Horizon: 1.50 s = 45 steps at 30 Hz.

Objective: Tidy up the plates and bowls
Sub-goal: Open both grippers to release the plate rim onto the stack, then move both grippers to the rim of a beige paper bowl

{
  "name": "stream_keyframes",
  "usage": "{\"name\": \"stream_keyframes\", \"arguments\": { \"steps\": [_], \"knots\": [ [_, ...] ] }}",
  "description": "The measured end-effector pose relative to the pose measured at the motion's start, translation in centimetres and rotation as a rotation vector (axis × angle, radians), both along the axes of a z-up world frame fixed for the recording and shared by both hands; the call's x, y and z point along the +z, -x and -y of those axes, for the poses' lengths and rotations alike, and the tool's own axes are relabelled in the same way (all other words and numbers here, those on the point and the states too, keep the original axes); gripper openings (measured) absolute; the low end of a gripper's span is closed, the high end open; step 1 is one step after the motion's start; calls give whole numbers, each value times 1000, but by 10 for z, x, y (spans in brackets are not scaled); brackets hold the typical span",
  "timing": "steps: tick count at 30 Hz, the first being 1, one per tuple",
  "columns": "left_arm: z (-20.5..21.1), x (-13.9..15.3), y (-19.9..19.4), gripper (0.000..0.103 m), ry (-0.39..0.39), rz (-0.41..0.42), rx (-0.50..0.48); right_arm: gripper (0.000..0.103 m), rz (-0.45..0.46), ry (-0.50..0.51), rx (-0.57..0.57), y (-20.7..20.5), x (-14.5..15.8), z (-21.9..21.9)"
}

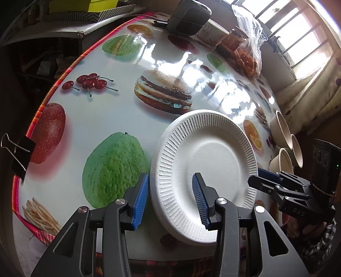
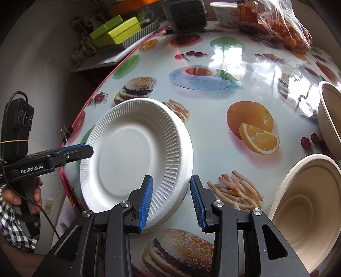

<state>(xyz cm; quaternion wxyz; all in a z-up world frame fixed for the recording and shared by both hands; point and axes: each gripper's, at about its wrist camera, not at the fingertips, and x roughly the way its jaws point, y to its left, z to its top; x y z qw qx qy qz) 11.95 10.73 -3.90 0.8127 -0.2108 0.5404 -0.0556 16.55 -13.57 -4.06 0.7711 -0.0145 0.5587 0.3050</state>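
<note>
We see a white foam plate (image 1: pixel 204 176) lying on the glossy food-print tabletop (image 1: pixel 119 64), in the lower centre of the left wrist view and the left centre of the right wrist view. It looks like more than one plate stacked, judging by the thick rim, though we cannot count them. The plate holds nothing.

Our left gripper (image 1: pixel 170 200) has its jaws apart, straddling the plate's near-left rim: one blue pad (image 1: pixel 140 200) sits just outside the rim, the other over the plate's well. We cannot tell whether either pad touches the foam. Our right gripper (image 2: pixel 171 204) is likewise spread wide, one pad (image 2: pixel 146 204) over the plate's ribbed edge and the other beyond the rim, above the tabletop.

Beige paper bowls (image 1: pixel 285 136) stand at the right edge of the left wrist view, three rims visible close together, all empty as far as we can see. In the right wrist view one large beige bowl (image 2: pixel 307 211) fills the lower right, empty inside, with another bowl (image 2: pixel 329 110) above it at the right edge.

At the top of the frame, a clear plastic bag (image 2: pixel 285 27) holds small orange fruits, beside a jar (image 2: pixel 247 15) and a white cup (image 2: pixel 223 12). A dark box-shaped device (image 2: pixel 185 15) sits near them.
</note>
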Motion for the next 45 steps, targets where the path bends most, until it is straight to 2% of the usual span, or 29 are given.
{"name": "stream_keyframes", "arguments": {
  "steps": [4, 7, 13, 19, 26, 38, 45],
  "knots": [
    [1, 1, 0, 43, -8, 1, -4, 36, 12, 8, -4, 1, 2, 1],
    [1, 6, 1, 43, -28, 9, 2, 41, 22, 2, -22, 3, 5, 6],
    [7, 27, 4, 43, -111, 83, 13, 48, 82, -3, -73, 9, 15, 18],
    [33, 46, 4, 43, -200, 166, -44, 52, 151, -9, -154, 16, 28, 36],
    [73, 54, -5, 43, -209, 222, -139, 58, 227, -7, -279, 30, 42, 60],
    [140, 72, -21, 43, -241, 342, -292, 67, 342, 61, -478, 57, 60, 110],
    [167, 75, -27, 43, -208, 358, -342, 67, 408, 87, -558, 69, 69, 138]
  ]
}}
